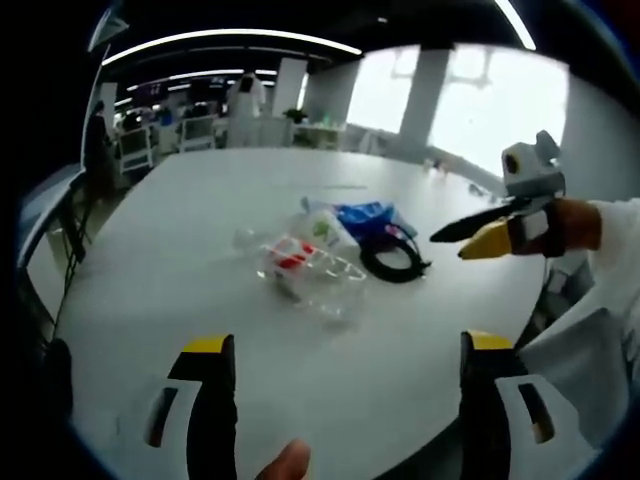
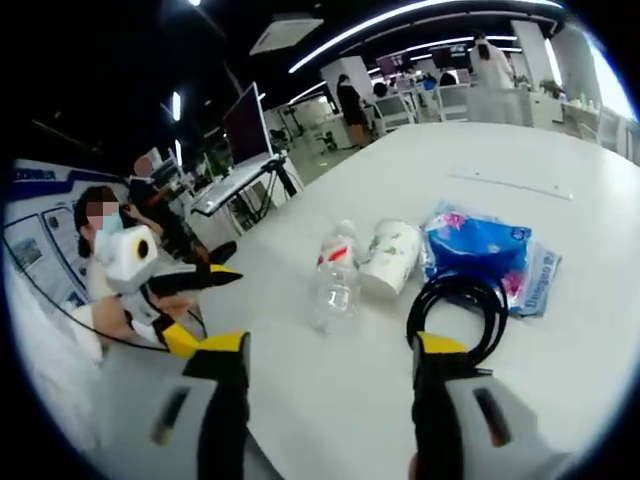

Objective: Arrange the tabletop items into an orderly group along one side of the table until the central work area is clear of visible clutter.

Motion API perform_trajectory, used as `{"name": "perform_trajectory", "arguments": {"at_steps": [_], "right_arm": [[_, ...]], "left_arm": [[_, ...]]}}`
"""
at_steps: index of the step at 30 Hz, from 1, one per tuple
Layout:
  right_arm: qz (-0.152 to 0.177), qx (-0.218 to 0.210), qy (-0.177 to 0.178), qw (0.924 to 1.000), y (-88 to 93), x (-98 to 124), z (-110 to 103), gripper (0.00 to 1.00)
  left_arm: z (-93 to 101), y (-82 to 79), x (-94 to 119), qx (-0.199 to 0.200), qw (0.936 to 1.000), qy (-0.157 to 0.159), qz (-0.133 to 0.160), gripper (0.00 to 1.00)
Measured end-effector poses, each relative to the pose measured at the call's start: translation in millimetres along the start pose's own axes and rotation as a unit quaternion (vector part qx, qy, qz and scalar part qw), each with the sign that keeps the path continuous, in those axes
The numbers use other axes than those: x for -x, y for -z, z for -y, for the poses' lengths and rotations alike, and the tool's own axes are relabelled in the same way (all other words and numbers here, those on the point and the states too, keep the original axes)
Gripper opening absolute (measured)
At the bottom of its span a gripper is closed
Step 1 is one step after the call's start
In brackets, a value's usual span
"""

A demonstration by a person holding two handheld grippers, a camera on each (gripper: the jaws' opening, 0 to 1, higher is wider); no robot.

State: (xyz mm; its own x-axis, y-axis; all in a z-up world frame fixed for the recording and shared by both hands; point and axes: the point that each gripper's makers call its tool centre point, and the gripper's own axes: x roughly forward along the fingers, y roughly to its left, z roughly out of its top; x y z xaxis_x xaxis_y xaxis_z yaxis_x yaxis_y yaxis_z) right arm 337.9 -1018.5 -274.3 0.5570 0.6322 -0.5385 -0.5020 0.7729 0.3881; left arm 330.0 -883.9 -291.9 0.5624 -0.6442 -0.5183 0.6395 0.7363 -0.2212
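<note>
Left hand-held gripper [image 1: 345, 375]: jaws spread, empty.
Right hand-held gripper [image 2: 330, 360]: jaws apart, empty.
Table [image 2: 560, 150]: white.
Items: plastic bottle [image 2: 336, 275], paper cup [image 2: 390, 255], blue packet [image 2: 480, 245], black cable coil [image 2: 455, 305], clustered mid-table.

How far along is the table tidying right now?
Nothing looks done yet. The plastic bottle, paper cup, blue packet and black cable coil lie clustered mid-table. The left gripper and right gripper are open, holding nothing. Everything remains to move aside.
</note>
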Motion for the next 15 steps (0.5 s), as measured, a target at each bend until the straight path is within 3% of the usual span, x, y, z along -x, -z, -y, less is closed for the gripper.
{"name": "perform_trajectory", "arguments": {"at_steps": [15], "right_arm": [[0.0,0.005,-0.034,0.9994,-14.1,-22.8,-25.2,0.64]], "left_arm": [[-5.3,-0.1,3.8,0.004,1.0,-0.007,0.003,0.9]]}}
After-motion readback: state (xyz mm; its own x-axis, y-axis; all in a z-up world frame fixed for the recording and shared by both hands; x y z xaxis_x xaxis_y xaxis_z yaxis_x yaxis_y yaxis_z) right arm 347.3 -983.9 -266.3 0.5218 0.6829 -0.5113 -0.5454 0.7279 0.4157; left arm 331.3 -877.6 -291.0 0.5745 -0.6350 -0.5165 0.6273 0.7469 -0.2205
